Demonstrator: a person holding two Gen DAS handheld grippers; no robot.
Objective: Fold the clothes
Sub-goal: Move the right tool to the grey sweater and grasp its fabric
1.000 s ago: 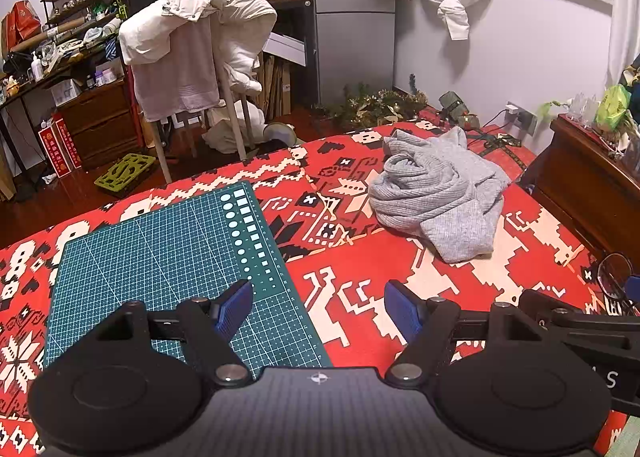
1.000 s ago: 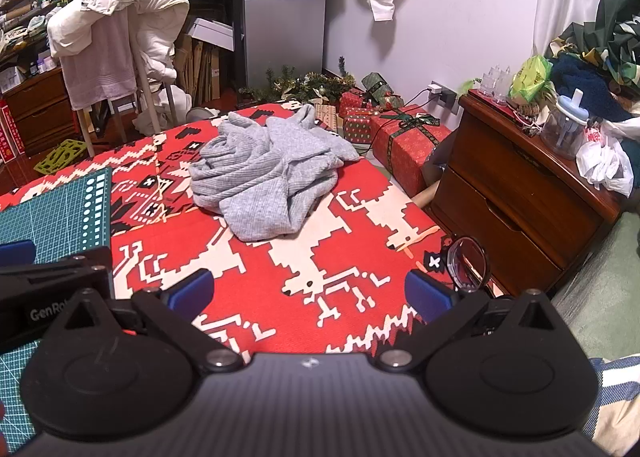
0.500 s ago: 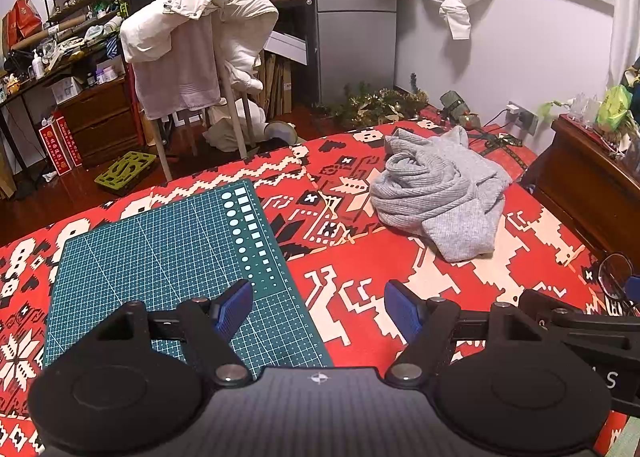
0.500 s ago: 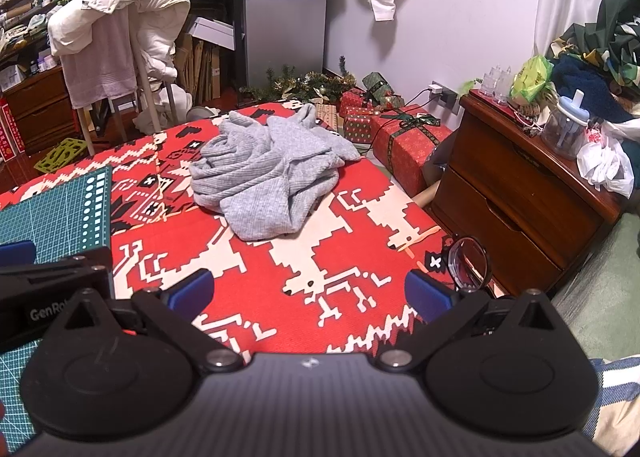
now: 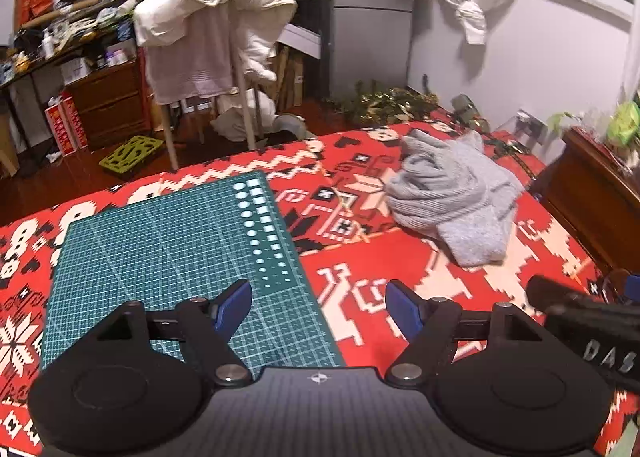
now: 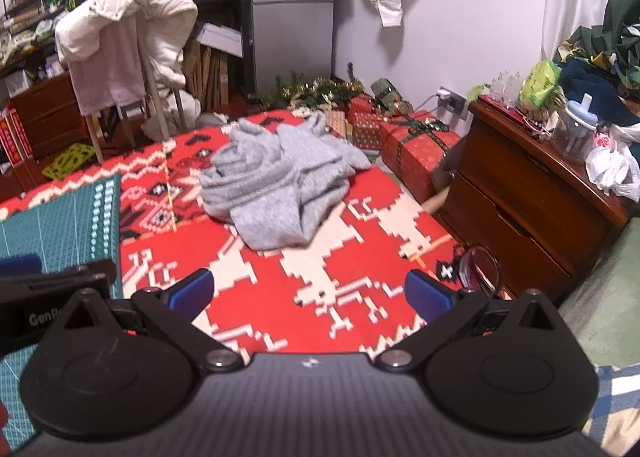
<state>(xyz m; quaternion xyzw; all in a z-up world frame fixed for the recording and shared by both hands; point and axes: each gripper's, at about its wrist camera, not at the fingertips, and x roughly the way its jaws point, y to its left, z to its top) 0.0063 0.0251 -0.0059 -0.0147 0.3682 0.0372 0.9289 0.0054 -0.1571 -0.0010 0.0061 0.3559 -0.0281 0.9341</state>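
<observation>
Grey ribbed sweater point(image 6: 280, 181) crumpled in a heap on the red patterned bedspread point(image 6: 352, 277), green cutting mat point(image 5: 172, 257) well apart to its left, left tongs point(image 5: 319, 307) and right tongs point(image 6: 310, 291) both spread wide, holding nothing, short of the sweater.

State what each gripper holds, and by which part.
Nothing: the left gripper and right gripper are open and empty; the grey sweater lies crumpled, untouched.
</observation>
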